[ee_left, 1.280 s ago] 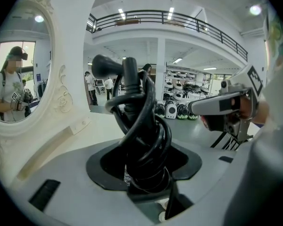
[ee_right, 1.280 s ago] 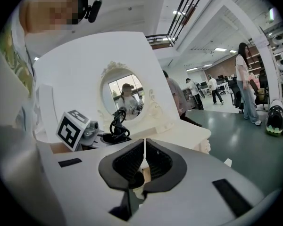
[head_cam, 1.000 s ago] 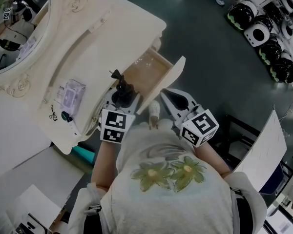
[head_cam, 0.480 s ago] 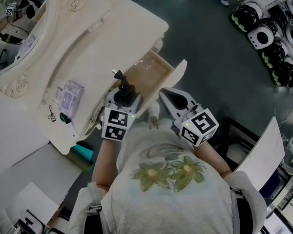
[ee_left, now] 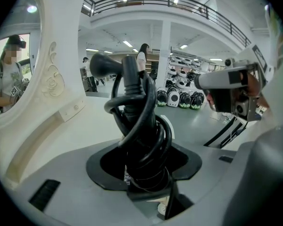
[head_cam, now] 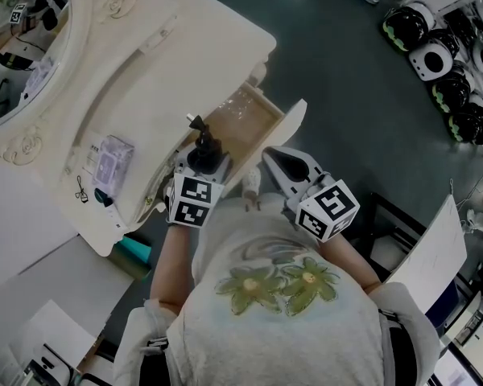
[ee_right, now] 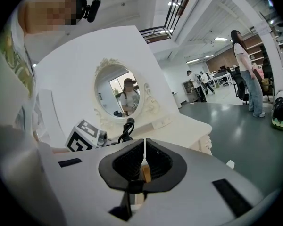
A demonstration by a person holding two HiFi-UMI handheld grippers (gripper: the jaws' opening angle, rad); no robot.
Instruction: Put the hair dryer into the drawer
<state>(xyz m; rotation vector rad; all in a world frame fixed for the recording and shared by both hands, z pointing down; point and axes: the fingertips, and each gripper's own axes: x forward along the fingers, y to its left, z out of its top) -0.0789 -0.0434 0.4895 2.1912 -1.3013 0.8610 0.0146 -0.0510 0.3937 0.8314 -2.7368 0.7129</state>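
Gripping, left: my left gripper has its jaws clamped on the hair dryer, which stands upright with its black cord wound around the handle.
Jaws, right: my right gripper has its jaws pressed together and holds nothing; it is just beside the drawer's front panel.
Drawer: the drawer is pulled out of the dressing table, and I see its bare wooden bottom.
Hair dryer place: it is in the left gripper, at the near left corner of the drawer. I cannot tell if it is over the drawer or beside it.
Table top: the cream dressing table carries a clear pouch near its left end, with an oval mirror behind.
Room: a dark floor, with a row of round black-and-white machines far to the right.
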